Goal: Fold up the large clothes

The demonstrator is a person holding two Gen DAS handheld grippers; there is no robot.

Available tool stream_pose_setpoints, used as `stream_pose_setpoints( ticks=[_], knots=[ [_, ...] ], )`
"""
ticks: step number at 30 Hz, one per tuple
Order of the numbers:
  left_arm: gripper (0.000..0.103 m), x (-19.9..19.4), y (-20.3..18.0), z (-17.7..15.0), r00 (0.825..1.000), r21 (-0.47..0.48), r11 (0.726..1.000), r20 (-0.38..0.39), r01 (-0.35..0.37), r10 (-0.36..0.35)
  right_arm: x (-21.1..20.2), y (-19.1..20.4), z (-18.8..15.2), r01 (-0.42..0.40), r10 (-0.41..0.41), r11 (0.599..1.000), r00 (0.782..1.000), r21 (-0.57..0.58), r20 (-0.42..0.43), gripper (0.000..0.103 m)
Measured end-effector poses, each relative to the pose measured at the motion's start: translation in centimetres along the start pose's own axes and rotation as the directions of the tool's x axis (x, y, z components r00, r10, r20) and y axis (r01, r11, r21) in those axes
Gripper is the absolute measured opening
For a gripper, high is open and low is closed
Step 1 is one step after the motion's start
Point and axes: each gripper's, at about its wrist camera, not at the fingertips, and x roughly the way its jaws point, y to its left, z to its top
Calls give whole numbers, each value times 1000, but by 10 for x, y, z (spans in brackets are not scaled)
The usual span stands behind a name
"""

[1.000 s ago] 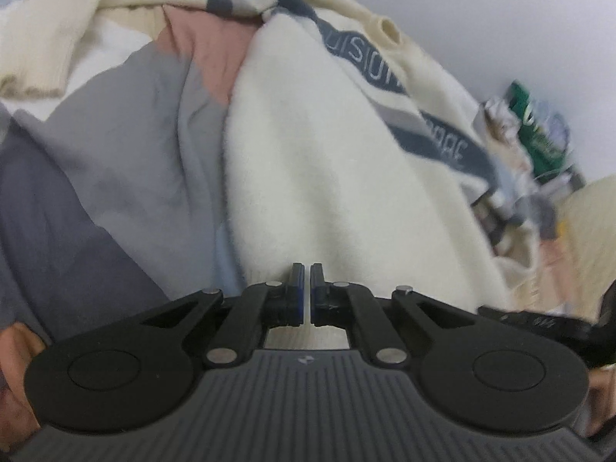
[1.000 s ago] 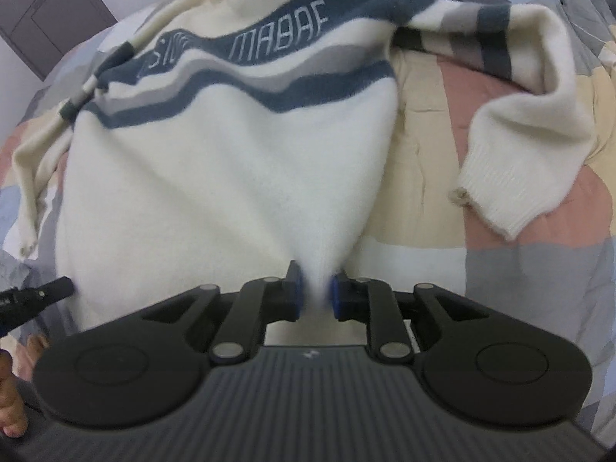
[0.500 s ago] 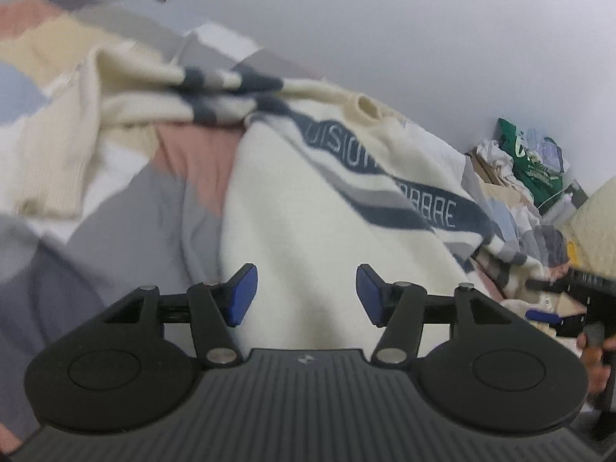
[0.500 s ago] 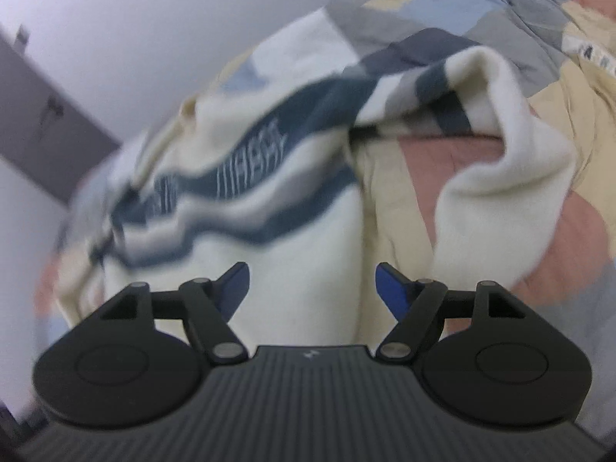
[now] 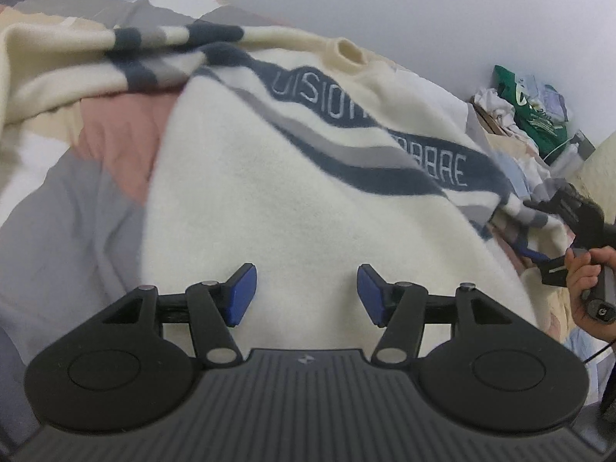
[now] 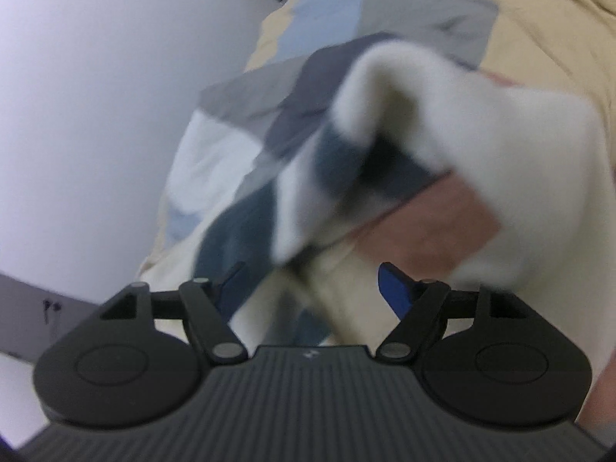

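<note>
Pale wall [image 5: 423,7] rises behind a bed [image 5: 69,208] covered in a patchwork quilt of grey, pink, beige and white blocks. One cream sweater [image 5: 277,208] lies spread on the quilt, chest up, with two dark blue bands and one grey band across it and pale lettering on the upper band; its collar [image 5: 348,49] points toward the wall. One sleeve [image 5: 115,61] stretches off to the left. The left gripper [image 5: 306,295] hovers over the sweater's lower body, its two blue-padded fingers [image 5: 242,292] spread wide with nothing between them. The right gripper [image 6: 308,288] is also wide open and empty, above the other sleeve [image 6: 442,123], which is blurred. At the far right a hand [image 5: 585,285] grips that tool. One heap of clutter [image 5: 527,104] sits by the wall.
</note>
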Motion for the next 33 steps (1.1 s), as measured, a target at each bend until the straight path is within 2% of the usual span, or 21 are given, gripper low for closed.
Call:
stream_pose_setpoints(
  ticks=[3,7,11,14,16,17,18,21,24,27,30,31,33],
  knots=[
    [64,0,1,1,1000,-28,999,13,26,-26,4,-15,12,-45,45,996,999,80,-2,75],
    [64,3,0,3,999,-22,999,30,27,-26,0,-27,31,-109,100,977,993,184,60,76],
    [64,7,4,5,999,-58,998,32,39,-38,1,-37,49,-62,35,975,991,212,129,77],
    [64,8,6,4,999,-66,997,35,43,-41,7,-49,74,-21,-24,959,987,282,156,76],
    [64,8,6,4,999,-62,997,36,43,-41,15,-43,84,53,-99,962,982,268,161,65],
    [64,8,6,4,998,-58,997,37,43,-41,17,-36,91,121,-156,966,978,228,141,46],
    [64,8,5,3,998,-56,998,39,43,-41,19,-28,97,169,-196,967,972,190,132,32],
    [64,8,5,4,998,-59,997,43,44,-42,10,-4,108,204,-217,975,962,91,166,22],
    [64,7,4,3,998,-59,997,48,44,-41,-10,39,121,170,-157,985,963,-39,221,18],
    [64,5,5,3,997,-63,997,56,48,-44,-37,90,130,50,6,981,958,-188,285,17],
    [63,0,4,3,997,-62,997,70,50,-46,-70,120,126,-63,183,942,920,-329,346,17],
    [63,-1,4,3,996,-59,997,75,47,-42,-78,122,123,-81,214,931,911,-355,353,17],
    [63,-3,4,3,996,-59,997,80,39,-34,-84,117,114,-80,227,921,905,-381,359,17]
  ],
)
